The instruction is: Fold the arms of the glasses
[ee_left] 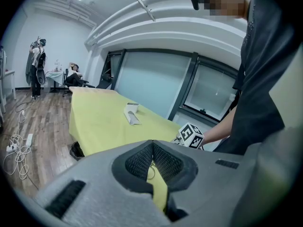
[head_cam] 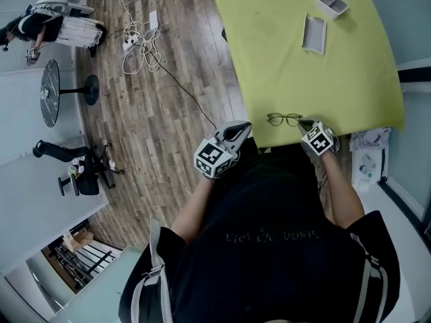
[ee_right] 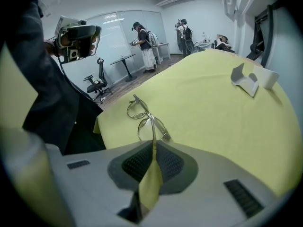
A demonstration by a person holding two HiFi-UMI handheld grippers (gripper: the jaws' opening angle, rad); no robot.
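Thin-rimmed glasses [head_cam: 284, 119] lie on the yellow table [head_cam: 303, 73] close to its near edge. In the right gripper view the glasses [ee_right: 144, 117] show both lenses, and one arm runs straight back into my right gripper [ee_right: 153, 143], which is shut on that arm. In the head view the right gripper [head_cam: 304, 124] sits at the right end of the glasses. My left gripper [head_cam: 242, 129] hovers at the table's near left corner, a short way left of the glasses. Its jaws [ee_left: 152, 146] are shut with nothing between them.
A white stand [head_cam: 314, 33] and a small white tray [head_cam: 331, 4] sit at the far side of the table. Cables and a power strip [head_cam: 138, 42] lie on the wooden floor to the left. A round side table [head_cam: 50, 93] and an office chair [head_cam: 84, 170] stand further left.
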